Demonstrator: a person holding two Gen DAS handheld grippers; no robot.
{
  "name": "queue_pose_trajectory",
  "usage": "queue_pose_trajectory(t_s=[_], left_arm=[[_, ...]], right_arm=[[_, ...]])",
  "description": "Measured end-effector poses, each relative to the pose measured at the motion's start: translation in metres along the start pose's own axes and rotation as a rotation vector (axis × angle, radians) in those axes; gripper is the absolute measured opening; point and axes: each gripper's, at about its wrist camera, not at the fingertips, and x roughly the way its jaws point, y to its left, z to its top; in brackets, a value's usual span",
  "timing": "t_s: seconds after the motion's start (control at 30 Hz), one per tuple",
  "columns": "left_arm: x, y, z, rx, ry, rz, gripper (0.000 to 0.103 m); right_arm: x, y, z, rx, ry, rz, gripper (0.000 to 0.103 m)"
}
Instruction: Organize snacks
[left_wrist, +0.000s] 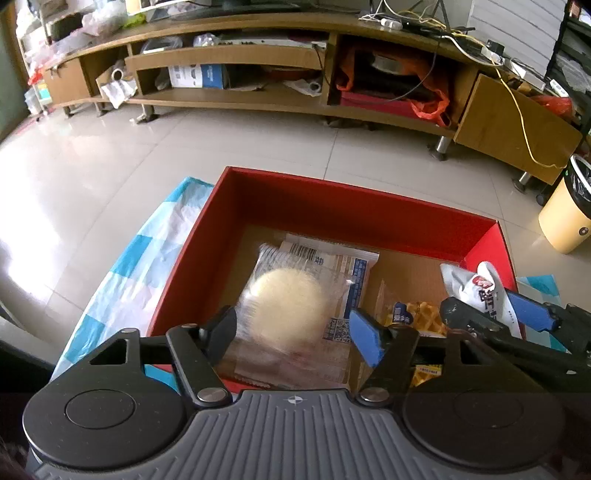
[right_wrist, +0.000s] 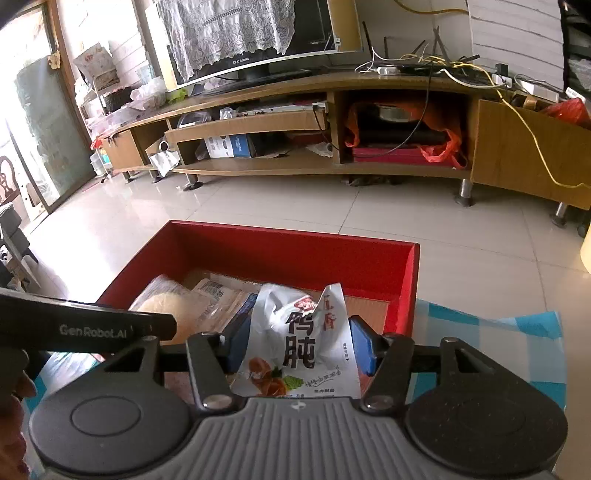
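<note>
Blue-white checked cloth (left_wrist: 122, 266) lay at far left, under red box (left_wrist: 332, 206). Left gripper (left_wrist: 295, 326) hovered over box, fingers spread wide around clear packet with round pale cake (left_wrist: 288, 306), blurred; whether pads touched packet could not be told. Beneath it flat printed packet (left_wrist: 343, 266) rested on box floor. Waffle packet (left_wrist: 421, 317) lay just right of it. Right gripper (right_wrist: 299, 347) stood clenched on white snack bag (right_wrist: 299, 343) with red-black print, held above box's right part. Wooden TV stand (left_wrist: 509, 122) stood behind.
</note>
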Motion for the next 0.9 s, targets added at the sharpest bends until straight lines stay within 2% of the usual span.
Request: queue_pose_trajectory(t_s=[0.67,0.9], left_arm=[[-0.007,0.004,-0.003,0.011,-0.012,-0.006,0.086],[-0.010,0.005,-0.005,0.019,-0.015,0.001,0.087]], right_arm=[[-0.004,-0.001,-0.001,-0.002,-0.015,0.001,0.060],[-0.007,-0.002,-0.002,0.005,-0.014,0.004,0.060]])
